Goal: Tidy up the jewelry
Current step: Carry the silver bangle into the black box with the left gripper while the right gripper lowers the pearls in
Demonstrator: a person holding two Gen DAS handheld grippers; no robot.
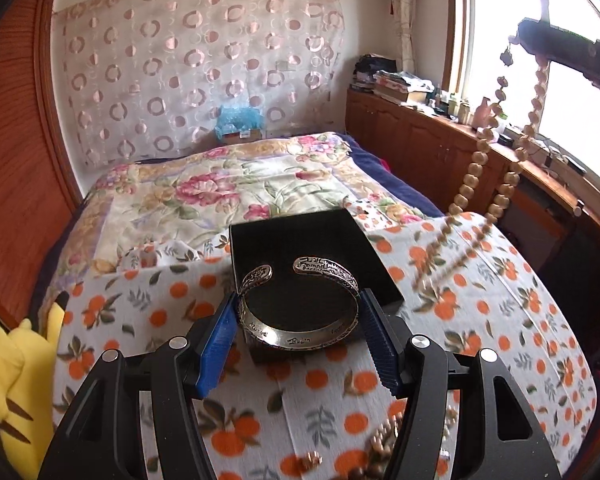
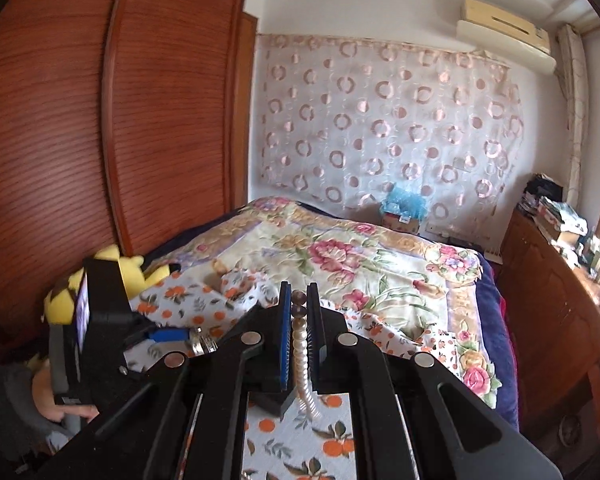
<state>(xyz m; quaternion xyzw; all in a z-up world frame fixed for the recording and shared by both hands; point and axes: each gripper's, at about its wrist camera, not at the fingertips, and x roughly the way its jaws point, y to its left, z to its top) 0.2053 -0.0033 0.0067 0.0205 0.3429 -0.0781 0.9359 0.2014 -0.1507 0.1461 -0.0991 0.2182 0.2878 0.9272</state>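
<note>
Indoors, one orange-print cloth (image 1: 320, 396) covers a surface beside a floral quilt (image 1: 204, 184), with one black box (image 1: 300, 248) on the cloth. Directly above that box, the left gripper (image 1: 298, 320) pinches one silver cuff bracelet (image 1: 300, 300). Higher at right, the right gripper (image 2: 299, 312) clamps one bead strand (image 2: 302, 344), which dangles to the cloth.

Orange-fruit cloth, black box, silver cuff

The cloth (image 1: 520, 300) is white with oranges and green leaves; on it the box (image 1: 300, 240) is black. Over the box, an engraved silver bracelet (image 1: 300, 308) sits between blue pads (image 1: 216, 348). Right of the box hang cream-gold beads (image 1: 472, 176), blurred low down. Behind the box lies a pink-floral quilt (image 1: 220, 184); left, a yellow plush (image 1: 16, 380).
</note>
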